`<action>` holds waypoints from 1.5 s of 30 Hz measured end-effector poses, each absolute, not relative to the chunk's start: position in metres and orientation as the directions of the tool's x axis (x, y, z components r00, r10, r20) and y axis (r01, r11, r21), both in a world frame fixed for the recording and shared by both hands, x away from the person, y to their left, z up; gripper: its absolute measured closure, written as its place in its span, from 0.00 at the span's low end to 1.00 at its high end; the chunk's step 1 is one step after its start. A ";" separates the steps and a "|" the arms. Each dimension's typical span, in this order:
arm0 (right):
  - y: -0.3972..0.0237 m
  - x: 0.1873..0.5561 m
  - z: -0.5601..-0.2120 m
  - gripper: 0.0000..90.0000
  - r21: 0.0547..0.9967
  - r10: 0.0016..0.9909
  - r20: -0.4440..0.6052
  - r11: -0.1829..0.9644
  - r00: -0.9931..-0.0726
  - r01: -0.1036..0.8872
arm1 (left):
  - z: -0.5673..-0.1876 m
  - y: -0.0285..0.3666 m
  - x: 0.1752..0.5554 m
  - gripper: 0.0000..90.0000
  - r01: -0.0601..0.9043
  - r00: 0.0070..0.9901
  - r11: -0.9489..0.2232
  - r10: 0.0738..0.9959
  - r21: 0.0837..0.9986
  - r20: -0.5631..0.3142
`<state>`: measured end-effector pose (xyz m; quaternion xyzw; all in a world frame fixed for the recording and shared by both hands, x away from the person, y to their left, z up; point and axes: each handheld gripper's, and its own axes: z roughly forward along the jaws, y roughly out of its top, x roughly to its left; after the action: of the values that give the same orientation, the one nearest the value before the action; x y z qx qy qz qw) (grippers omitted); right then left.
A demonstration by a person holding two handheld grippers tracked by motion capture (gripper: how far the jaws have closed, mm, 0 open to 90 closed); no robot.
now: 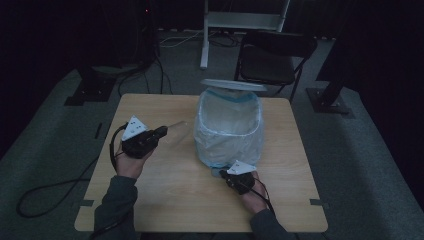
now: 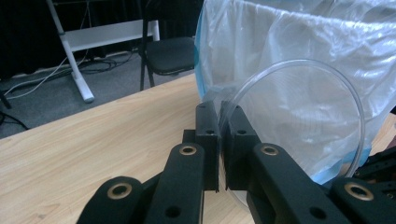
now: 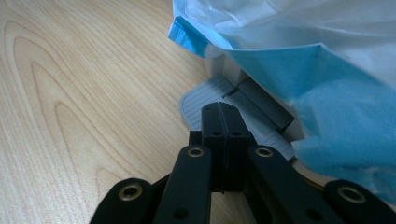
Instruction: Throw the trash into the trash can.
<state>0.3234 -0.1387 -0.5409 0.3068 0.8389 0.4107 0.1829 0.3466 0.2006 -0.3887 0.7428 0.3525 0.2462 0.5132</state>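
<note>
Left hand-held gripper [image 2: 219, 140] clamps a clear lid [image 2: 303, 126], hard to see; right hand-held gripper [image 3: 224, 135] closed.

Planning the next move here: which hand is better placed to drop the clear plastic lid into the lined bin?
Left. The left tool is shut on the clear plastic lid beside the lined bin. The right tool is shut, empty, on the bin's pedal, probably holding the bin lid open.
</note>
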 end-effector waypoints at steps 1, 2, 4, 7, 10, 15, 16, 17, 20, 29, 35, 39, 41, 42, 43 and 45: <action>-0.139 0.323 -0.541 1.00 0.801 0.665 -0.056 0.475 -0.745 0.364 | -0.388 0.200 0.347 0.97 0.269 0.631 -0.223 0.776 0.937 0.004; -0.139 0.323 -0.541 1.00 0.801 0.665 -0.056 0.475 -0.745 0.364 | -0.387 0.199 0.347 0.97 0.267 0.632 -0.225 0.775 0.937 0.006; -0.139 0.323 -0.541 1.00 0.802 0.665 -0.055 0.474 -0.745 0.364 | -0.385 0.198 0.348 0.97 0.261 0.633 -0.224 0.774 0.939 0.009; -0.139 0.323 -0.541 1.00 0.802 0.665 -0.055 0.474 -0.745 0.364 | -0.380 0.198 0.348 0.97 0.249 0.636 -0.222 0.772 0.943 0.014; -0.139 0.324 -0.541 1.00 0.803 0.664 -0.059 0.476 -0.746 0.360 | -0.376 0.197 0.348 0.97 0.238 0.637 -0.222 0.770 0.946 0.020; -0.138 0.323 -0.541 1.00 0.801 0.666 -0.057 0.475 -0.744 0.364 | -0.371 0.195 0.349 0.97 0.226 0.639 -0.220 0.769 0.949 0.026; -0.139 0.323 -0.541 1.00 0.802 0.665 -0.058 0.475 -0.745 0.362 | -0.370 0.195 0.349 0.97 0.222 0.639 -0.218 0.769 0.950 0.027; -0.139 0.323 -0.541 1.00 0.802 0.665 -0.058 0.476 -0.745 0.362 | -0.369 0.195 0.349 0.97 0.221 0.639 -0.218 0.769 0.951 0.028; -0.139 0.323 -0.541 1.00 0.802 0.664 -0.057 0.475 -0.745 0.362 | -0.366 0.195 0.350 0.97 0.216 0.639 -0.219 0.768 0.952 0.032; -0.139 0.323 -0.541 1.00 0.802 0.665 -0.056 0.474 -0.745 0.363 | -0.362 0.191 0.354 0.97 0.209 0.644 -0.235 0.764 0.949 0.047; -0.139 0.323 -0.541 1.00 0.801 0.664 -0.057 0.476 -0.745 0.363 | -0.353 0.191 0.354 0.97 0.187 0.641 -0.232 0.765 0.955 0.060; -0.139 0.323 -0.541 1.00 0.801 0.664 -0.056 0.475 -0.745 0.363 | -0.349 0.191 0.355 0.97 0.175 0.639 -0.226 0.766 0.958 0.064; -0.139 0.323 -0.541 1.00 0.801 0.664 -0.057 0.475 -0.745 0.363 | -0.347 0.190 0.355 0.97 0.169 0.640 -0.219 0.766 0.961 0.062; -0.139 0.323 -0.541 1.00 0.801 0.665 -0.056 0.475 -0.745 0.364 | -0.345 0.190 0.355 0.97 0.166 0.639 -0.217 0.767 0.962 0.063; -0.139 0.323 -0.541 1.00 0.801 0.665 -0.056 0.475 -0.745 0.363 | -0.344 0.189 0.355 0.97 0.161 0.639 -0.215 0.767 0.963 0.064; -0.139 0.323 -0.541 1.00 0.801 0.665 -0.057 0.475 -0.745 0.363 | -0.342 0.188 0.355 0.97 0.158 0.640 -0.212 0.766 0.964 0.064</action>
<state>0.3233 -0.1388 -0.5409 0.3064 0.8390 0.4105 0.1836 0.3554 0.1881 -0.3418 0.7260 0.3179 0.2808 0.5412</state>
